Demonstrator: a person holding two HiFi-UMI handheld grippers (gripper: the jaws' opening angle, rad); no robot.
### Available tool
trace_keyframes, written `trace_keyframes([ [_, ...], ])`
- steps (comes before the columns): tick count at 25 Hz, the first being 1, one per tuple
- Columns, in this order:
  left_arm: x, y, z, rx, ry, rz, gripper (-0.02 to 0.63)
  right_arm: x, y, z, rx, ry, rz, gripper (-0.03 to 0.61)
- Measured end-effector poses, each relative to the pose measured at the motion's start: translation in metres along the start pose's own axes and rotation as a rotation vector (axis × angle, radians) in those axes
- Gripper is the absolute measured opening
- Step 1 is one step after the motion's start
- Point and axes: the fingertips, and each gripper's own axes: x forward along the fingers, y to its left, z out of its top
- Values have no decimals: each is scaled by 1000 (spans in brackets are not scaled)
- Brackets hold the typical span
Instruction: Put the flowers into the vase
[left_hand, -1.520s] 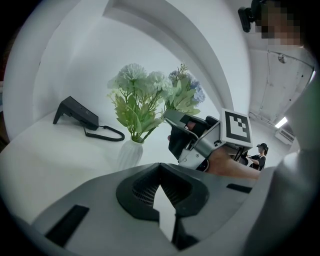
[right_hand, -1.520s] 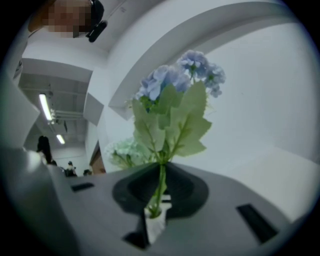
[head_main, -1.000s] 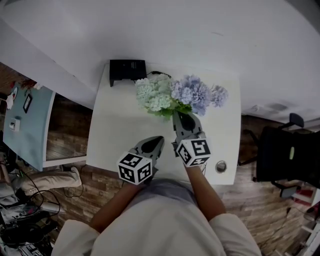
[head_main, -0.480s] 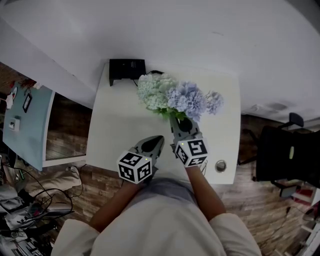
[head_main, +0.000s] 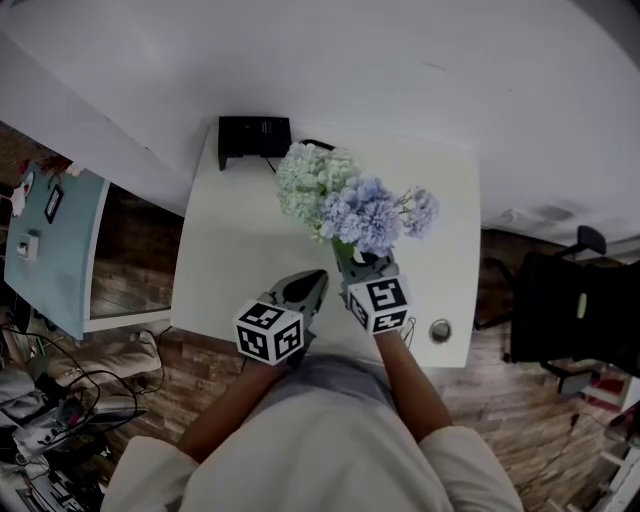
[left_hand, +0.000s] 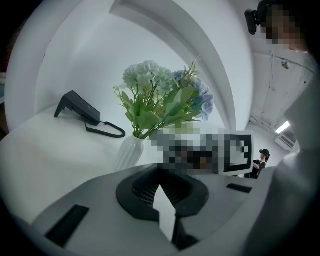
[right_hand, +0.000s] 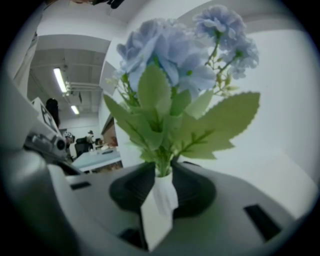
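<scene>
White surface stretches from the person's lap out to a pale wall. Nearest along it, the left claw rests short of the vase, on its near left, jaws closed tip to tip with nothing in them. Close on the vase's near side sits the right claw, and this is where the change lies. Its jaws have just been opening and now stand partly apart, with the green stem of the blue flowers upright in the gap and seemingly no longer pinched. Compared with a second ago, the blue bunch has come in from the vase's right and sunk lower. Its heads now crowd against the pale green flowers already standing in the vase. In the left gripper view both bunches fan out of the one white ribbed neck. I judge that the stem is seated and the release is under way, which would leave the task all but done. The claw then needs only to back straight off without snagging the leaves or tipping the vase. Beyond the vase, a black device with a trailing cable lies by the wall.
</scene>
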Motion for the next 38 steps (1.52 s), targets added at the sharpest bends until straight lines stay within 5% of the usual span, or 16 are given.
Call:
trace_keyframes([
  [7,2,2,-1,-12,-2,0,23,-4,-2,-13,7,40,8,141],
  [23,-2,2,8,-16,-56,26,23,-29,-2,-20,-5,62,13,141],
  [38,-3,-14,18,19,-122,21,21,-71,10,-9,-31,33,51,25],
])
